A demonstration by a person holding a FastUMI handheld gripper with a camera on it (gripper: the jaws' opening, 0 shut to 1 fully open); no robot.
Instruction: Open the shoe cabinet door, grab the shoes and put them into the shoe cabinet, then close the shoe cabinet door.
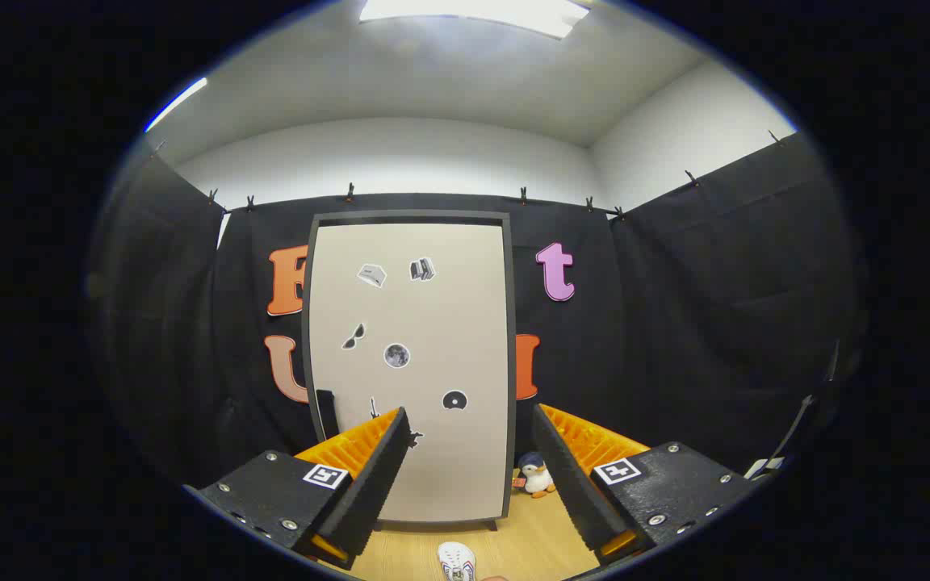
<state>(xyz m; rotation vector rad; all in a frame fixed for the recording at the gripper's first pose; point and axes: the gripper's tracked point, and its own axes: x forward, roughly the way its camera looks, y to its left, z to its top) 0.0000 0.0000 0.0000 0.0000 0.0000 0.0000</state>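
fingers (469, 440) spread wide, holding nothing | shoe cabinet door (412, 363) closed ahead | shoe (457, 561) between fingers

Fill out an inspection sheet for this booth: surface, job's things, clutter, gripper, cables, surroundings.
Surface: wooden floor, bare between the fingers.
Job's things: shoe cabinet upright beyond the fingers, door shut, stickers on it; white shoe on the floor between the fingers.
Clutter: penguin toy beside the cabinet's base.
Gripper: gripper open, fingers apart, holding nothing.
Cables: nothing seen.
Surroundings: black cloth wall, white ceiling with a light panel.
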